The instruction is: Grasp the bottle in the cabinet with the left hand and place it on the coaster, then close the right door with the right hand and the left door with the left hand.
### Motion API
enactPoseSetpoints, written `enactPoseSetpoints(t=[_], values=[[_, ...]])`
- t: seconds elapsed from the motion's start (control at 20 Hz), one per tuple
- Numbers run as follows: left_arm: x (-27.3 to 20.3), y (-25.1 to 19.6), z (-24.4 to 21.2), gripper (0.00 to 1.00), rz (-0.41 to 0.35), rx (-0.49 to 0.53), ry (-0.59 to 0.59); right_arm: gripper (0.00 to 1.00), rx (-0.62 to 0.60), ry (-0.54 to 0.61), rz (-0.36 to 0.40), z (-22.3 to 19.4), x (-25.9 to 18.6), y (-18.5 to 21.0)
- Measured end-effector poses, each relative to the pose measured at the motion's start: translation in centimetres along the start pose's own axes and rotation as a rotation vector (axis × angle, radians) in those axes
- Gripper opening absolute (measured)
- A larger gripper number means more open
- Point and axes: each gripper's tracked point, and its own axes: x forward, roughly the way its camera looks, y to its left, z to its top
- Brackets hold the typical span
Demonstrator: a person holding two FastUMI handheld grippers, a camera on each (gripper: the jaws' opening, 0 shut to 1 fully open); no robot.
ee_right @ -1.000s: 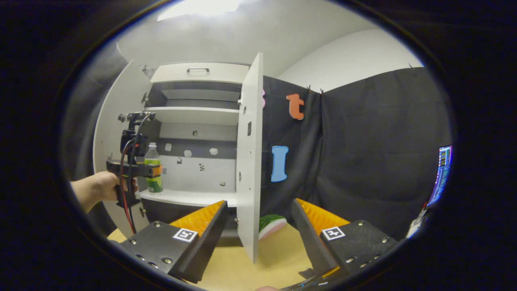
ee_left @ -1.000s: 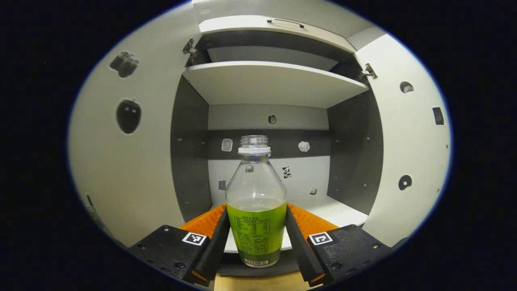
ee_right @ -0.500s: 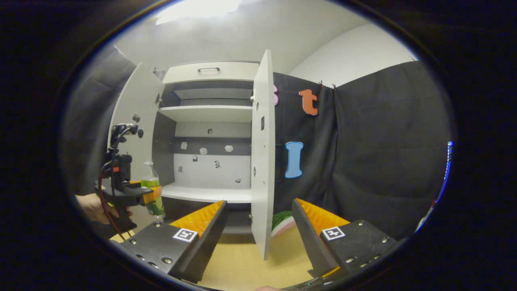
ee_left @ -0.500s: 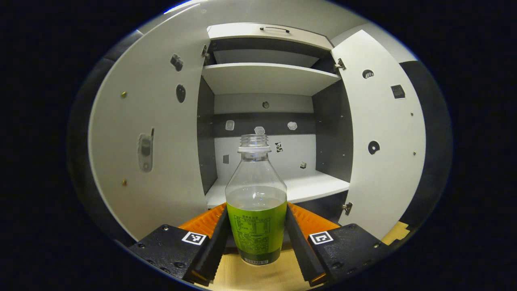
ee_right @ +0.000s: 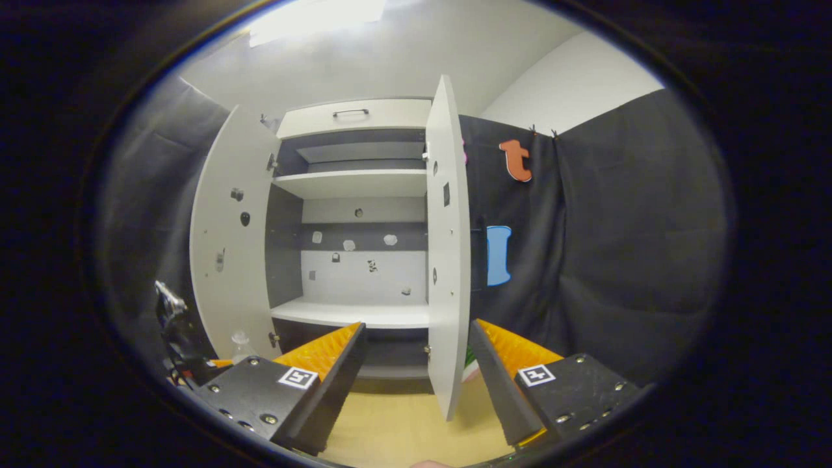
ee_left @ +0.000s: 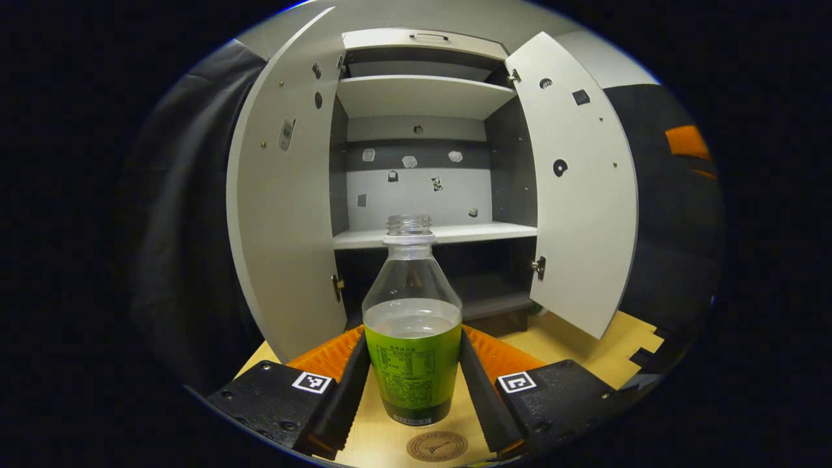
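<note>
- A booth hung with black cloth holds a pale wood-grain counter (ee_left: 572, 338) and a white cabinet (ee_left: 422, 97) with dark inner side panels and flat white shelves.
- Both cabinet doors stand open: the left door (ee_left: 286, 214) and the right door (ee_left: 578, 188), smooth white slabs with small dark stickers and metal hinges.
- In the left gripper view, the left claw (ee_left: 413, 380) points level at the cabinet from out over the counter, its ribbed fingers (ee_left: 328, 354) closed on both sides of the bottle (ee_left: 412, 325).
- The bottle is upright, clear plastic, capless with a threaded neck, with a green label round its lower half and pale liquid up to the label's top edge. It is outside the cabinet, held above the counter.
- A round brown coaster (ee_left: 437, 446) with a stamped mark lies flat on the counter just below and in front of the bottle's base; whether they touch cannot be told.
- In the right gripper view, the right claw (ee_right: 416, 370) is held level facing the cabinet, its fingers spread wide with nothing between them; the right door's edge (ee_right: 448, 260) stands beyond the gap.
- The bottle's clear top (ee_right: 240, 343) shows low at the left there.
</note>
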Motion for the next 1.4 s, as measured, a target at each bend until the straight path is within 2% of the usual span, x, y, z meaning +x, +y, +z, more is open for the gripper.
enactPoseSetpoints(t=[0.3,0.45,0.6,0.95,1.1,1.4], values=[[-1.3,-1.8,-5.1,0.78,-0.021,0.007,-0.015,0.96,0.027,0.014,0.029,-1.2,0.7,1.6],[-1.3,-3.1,-6.9,0.78,-0.058,0.020,-0.042,0.95,0.037,0.013,0.071,-1.7,1.0,3.4],[-1.2,-3.6,-8.9,0.78,-0.084,0.018,-0.034,0.95,0.026,0.051,0.075,-3.3,1.5,4.0],[-0.6,-3.4,-12.9,0.79,-0.101,0.017,0.002,0.96,-0.002,0.079,0.075,-4.6,1.8,4.3],[-0.7,-3.0,-14.9,0.81,-0.094,0.016,0.080,0.95,-0.008,0.087,0.073,-4.9,1.6,4.2],[-1.7,-2.5,-12.0,0.86,-0.101,-0.002,0.061,0.96,-0.015,0.080,0.054,-4.7,0.5,2.8]])
